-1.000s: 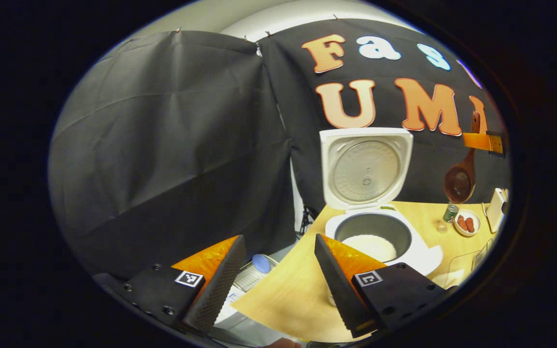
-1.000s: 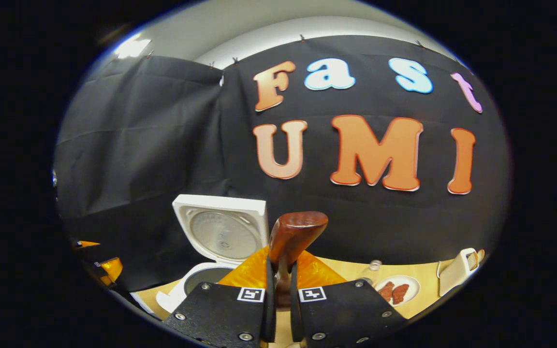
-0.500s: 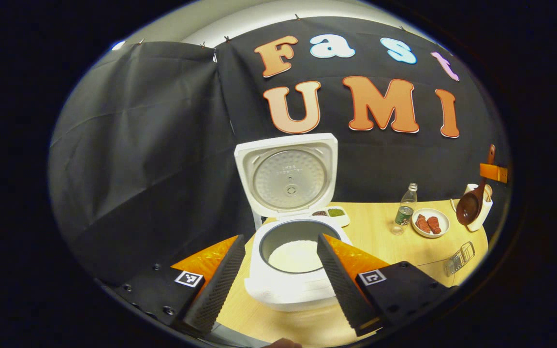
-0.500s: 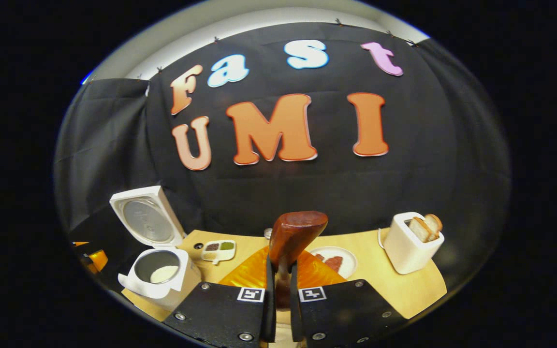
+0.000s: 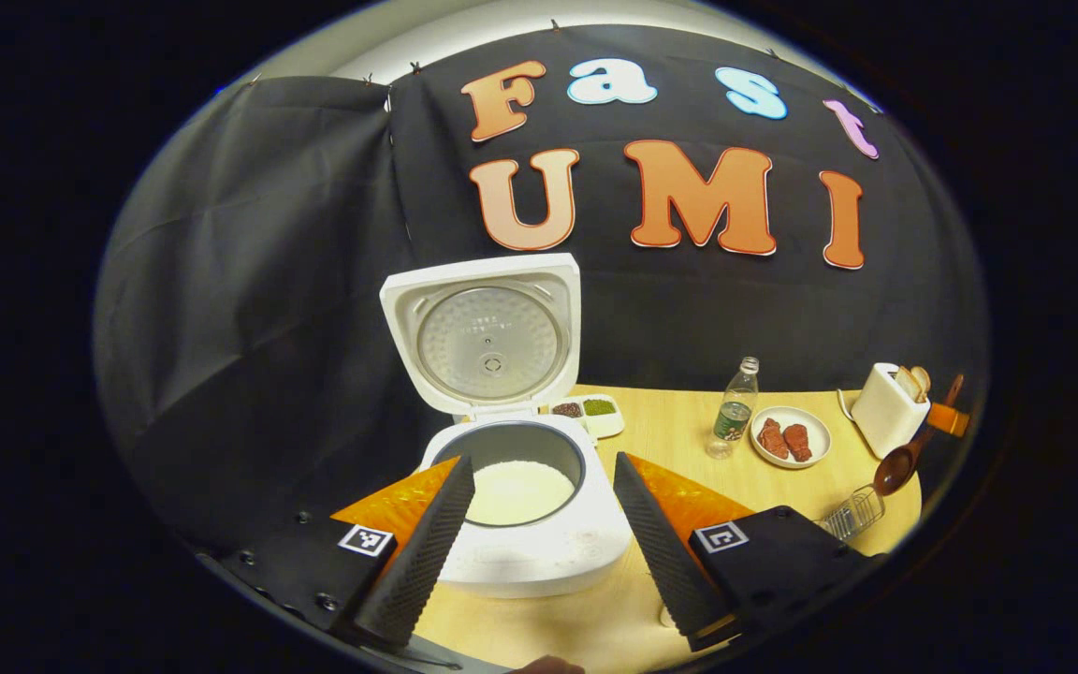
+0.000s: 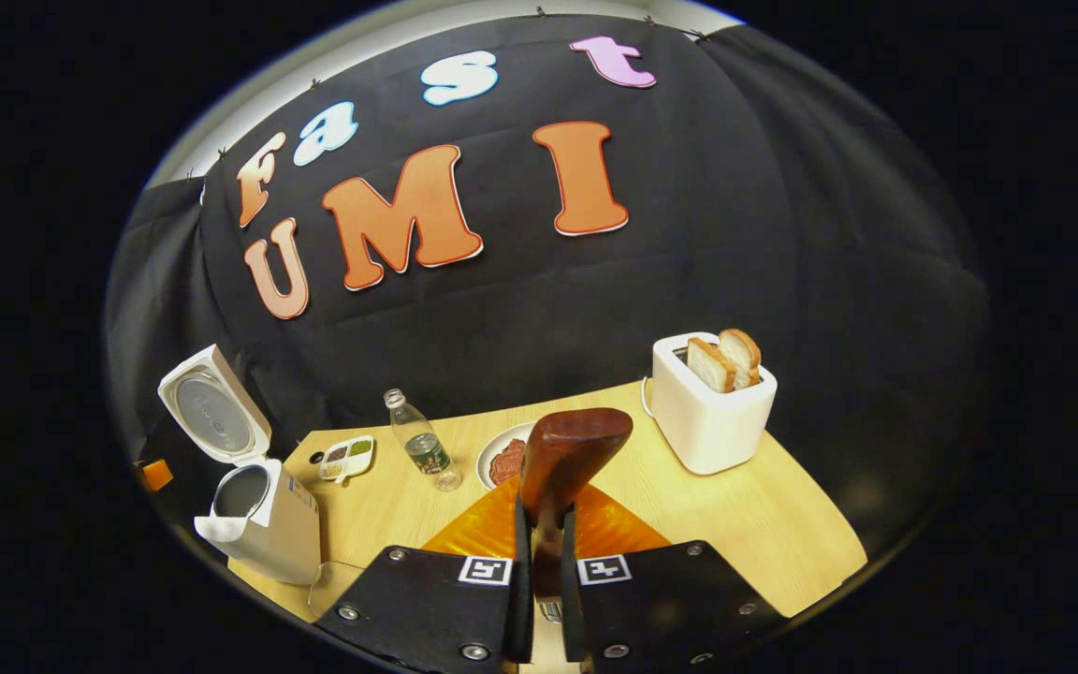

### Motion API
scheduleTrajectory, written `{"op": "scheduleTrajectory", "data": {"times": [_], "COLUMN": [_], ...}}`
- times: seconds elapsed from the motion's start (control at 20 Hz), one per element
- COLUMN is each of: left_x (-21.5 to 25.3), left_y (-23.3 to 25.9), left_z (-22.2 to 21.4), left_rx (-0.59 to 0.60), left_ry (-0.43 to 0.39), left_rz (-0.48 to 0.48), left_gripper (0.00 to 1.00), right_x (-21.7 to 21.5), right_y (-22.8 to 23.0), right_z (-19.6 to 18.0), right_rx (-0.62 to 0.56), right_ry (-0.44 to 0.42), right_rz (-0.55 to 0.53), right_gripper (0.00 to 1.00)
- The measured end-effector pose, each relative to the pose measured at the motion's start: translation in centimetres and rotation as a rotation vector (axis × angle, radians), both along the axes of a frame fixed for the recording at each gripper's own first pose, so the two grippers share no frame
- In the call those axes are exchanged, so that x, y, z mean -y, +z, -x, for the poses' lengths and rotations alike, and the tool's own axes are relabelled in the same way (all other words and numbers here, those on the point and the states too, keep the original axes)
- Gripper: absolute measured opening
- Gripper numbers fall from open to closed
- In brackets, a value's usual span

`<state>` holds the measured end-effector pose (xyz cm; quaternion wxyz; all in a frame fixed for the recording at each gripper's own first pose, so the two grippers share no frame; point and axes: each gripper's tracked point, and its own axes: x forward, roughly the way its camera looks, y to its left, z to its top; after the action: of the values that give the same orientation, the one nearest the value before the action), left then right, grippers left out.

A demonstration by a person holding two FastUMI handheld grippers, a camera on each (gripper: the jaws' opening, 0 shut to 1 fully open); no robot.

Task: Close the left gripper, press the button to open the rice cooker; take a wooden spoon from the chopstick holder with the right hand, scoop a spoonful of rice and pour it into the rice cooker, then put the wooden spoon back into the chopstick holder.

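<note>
Rice cooker (image 5: 520, 524) standing lid-up on the wooden table (image 5: 679, 440), rice in its pot, seen between the wide-spread fingers of the left gripper (image 5: 539, 534); right gripper (image 6: 539, 571) clamped on the wooden spoon (image 6: 562, 459), held above the table near the toaster (image 6: 712, 407)

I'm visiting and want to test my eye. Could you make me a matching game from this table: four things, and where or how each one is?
Things:
1. rice cooker
2. wooden spoon
3. bread
4. bottle

States:
A. clamped in the right gripper
B. standing upright beside the meat plate
C. lid up, white rice inside
D. sticking out of the toaster

Pairs: 1-C, 2-A, 3-D, 4-B
</note>
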<state>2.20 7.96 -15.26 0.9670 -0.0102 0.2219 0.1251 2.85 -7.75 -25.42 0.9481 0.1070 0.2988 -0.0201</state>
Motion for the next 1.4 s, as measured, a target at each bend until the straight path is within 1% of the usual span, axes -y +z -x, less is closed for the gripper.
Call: {"op": "scheduleTrajectory", "data": {"times": [0.1, 0.15, 0.2, 0.25, 0.3, 0.35, 0.5, 0.6, 0.65, 0.7, 0.75, 0.8, 0.9, 0.95, 1.0, 1.1, 1.15, 1.2, 1.25, 1.3, 1.4], "left_x": [-0.1, -0.2, -0.3, -0.4, -0.5, -0.8, -1.9, -2.8, -2.9, -2.6, -2.5, -2.9, -4.0, -4.7, -5.8, -8.4, -9.2, -10.0, -11.0, -11.8, -12.9], "left_y": [0.3, 0.6, 0.6, 0.3, 0.1, -0.1, 0.3, 0.9, 1.1, 1.2, 1.5, 1.9, 3.8, 5.2, 6.4, 8.0, 8.8, 9.6, 10.3, 11.0, 12.7], "left_z": [-0.2, -0.4, -0.4, -0.5, -0.5, -0.5, -1.0, -1.9, -2.4, -2.8, -3.4, -4.1, -5.9, -7.0, -8.2, -10.2, -11.3, -12.4, -13.6, -14.8, -17.4], "left_rx": [0.003, 0.006, 0.002, -0.006, -0.013, -0.02, -0.019, -0.007, -0.002, -0.003, 0.002, 0.01, 0.04, 0.06, 0.072, 0.076, 0.088, 0.094, 0.098, 0.101, 0.122], "left_ry": [0.018, 0.025, 0.034, 0.041, 0.047, 0.055, 0.072, 0.078, 0.079, 0.068, 0.059, 0.058, 0.047, 0.043, 0.052, 0.081, 0.078, 0.081, 0.089, 0.092, 0.086], "left_rz": [0.006, 0.006, 0.009, 0.021, 0.034, 0.041, 0.044, 0.069, 0.097, 0.134, 0.15, 0.143, 0.128, 0.121, 0.103, 0.046, 0.036, 0.023, 0.004, -0.016, -0.052], "left_gripper": [1.0, 0.99, 1.0, 0.98, 0.98, 1.0, 0.98, 0.98, 0.98, 1.0, 0.98, 0.98, 0.96, 0.98, 0.98, 0.97, 0.98, 0.97, 0.97, 0.97, 0.96], "right_x": [0.5, 0.9, 1.2, 1.5, 1.8, 1.9, 2.2, 2.0, 2.1, 2.2, 1.9, 1.8, 1.9, 1.5, 1.4, 1.9, 2.2, 2.3, 2.4, 2.8, 3.4], "right_y": [-2.4, -3.5, -4.6, -5.6, -6.5, -7.3, -9.3, -10.6, -10.6, -10.9, -10.3, -10.3, -11.0, -10.9, -10.3, -9.2, -8.6, -7.7, -6.8, -5.8, -3.1], "right_z": [0.8, 0.8, 1.0, 1.1, 1.1, 1.2, 1.4, 1.7, 2.3, 2.8, 3.2, 3.3, 4.2, 4.9, 5.4, 6.2, 6.7, 7.4, 8.2, 8.8, 9.8], "right_rx": [-0.023, -0.033, -0.046, -0.058, -0.067, -0.08, -0.121, -0.154, -0.155, -0.165, -0.167, -0.182, -0.254, -0.295, -0.301, -0.298, -0.292, -0.293, -0.292, -0.281, -0.257], "right_ry": [-0.005, -0.023, -0.035, -0.042, -0.052, -0.055, -0.088, -0.115, -0.117, -0.107, -0.116, -0.118, -0.123, -0.111, -0.104, -0.101, -0.103, -0.099, -0.093, -0.091, -0.11], "right_rz": [-0.033, -0.05, -0.065, -0.078, -0.089, -0.106, -0.172, -0.214, -0.22, -0.21, -0.215, -0.224, -0.223, -0.24, -0.249, -0.215, -0.192, -0.171, -0.145, -0.115, -0.084], "right_gripper": [0.12, 0.12, 0.12, 0.12, 0.12, 0.13, 0.15, 0.17, 0.17, 0.18, 0.18, 0.19, 0.2, 0.27, 0.29, 0.29, 0.28, 0.3, 0.35, 0.37, 0.47]}}
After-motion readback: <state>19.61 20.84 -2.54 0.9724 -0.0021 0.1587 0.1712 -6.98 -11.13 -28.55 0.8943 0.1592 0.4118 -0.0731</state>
